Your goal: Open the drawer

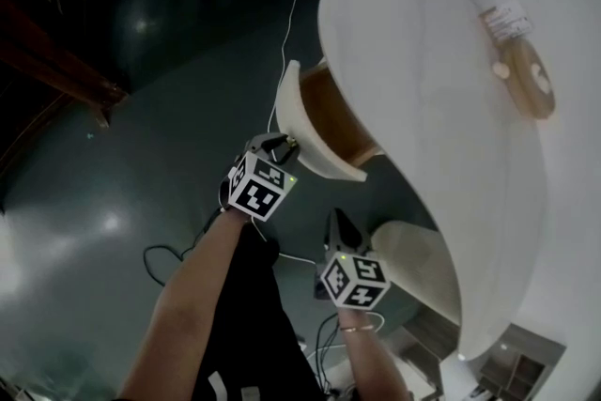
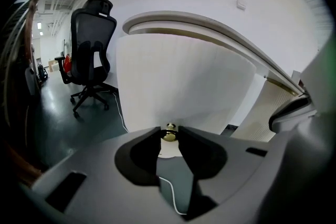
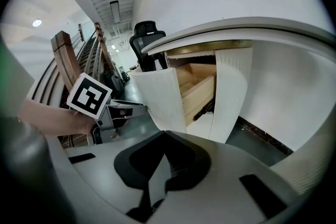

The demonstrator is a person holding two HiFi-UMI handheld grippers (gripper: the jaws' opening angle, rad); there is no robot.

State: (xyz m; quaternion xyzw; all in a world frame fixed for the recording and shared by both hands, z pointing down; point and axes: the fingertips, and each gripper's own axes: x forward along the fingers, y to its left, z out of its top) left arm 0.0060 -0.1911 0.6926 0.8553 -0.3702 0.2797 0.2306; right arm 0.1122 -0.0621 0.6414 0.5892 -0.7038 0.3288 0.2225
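The drawer [image 1: 333, 108] stands pulled out from under the white curved desk [image 1: 423, 89], showing its wooden inside [image 3: 197, 89]. Its ribbed white front [image 1: 293, 108] curves outward and carries a small brass knob [image 2: 169, 134]. My left gripper [image 1: 286, 144] is shut on that knob, with the fingertips [image 2: 185, 136] pressing it from both sides. The drawer front [image 2: 178, 92] fills the left gripper view behind the knob. My right gripper [image 1: 336, 219] hangs lower and nearer to me, shut with nothing in it; in its own view the jaw tips [image 3: 164, 134] meet in front of the open drawer.
A black office chair [image 2: 92, 44] stands on the dark floor to the left. Cables [image 1: 164, 258] trail over the floor by my feet. A round wooden object [image 1: 526, 75] lies on the desk top. Another rounded white unit [image 1: 418, 263] sits below the desk edge.
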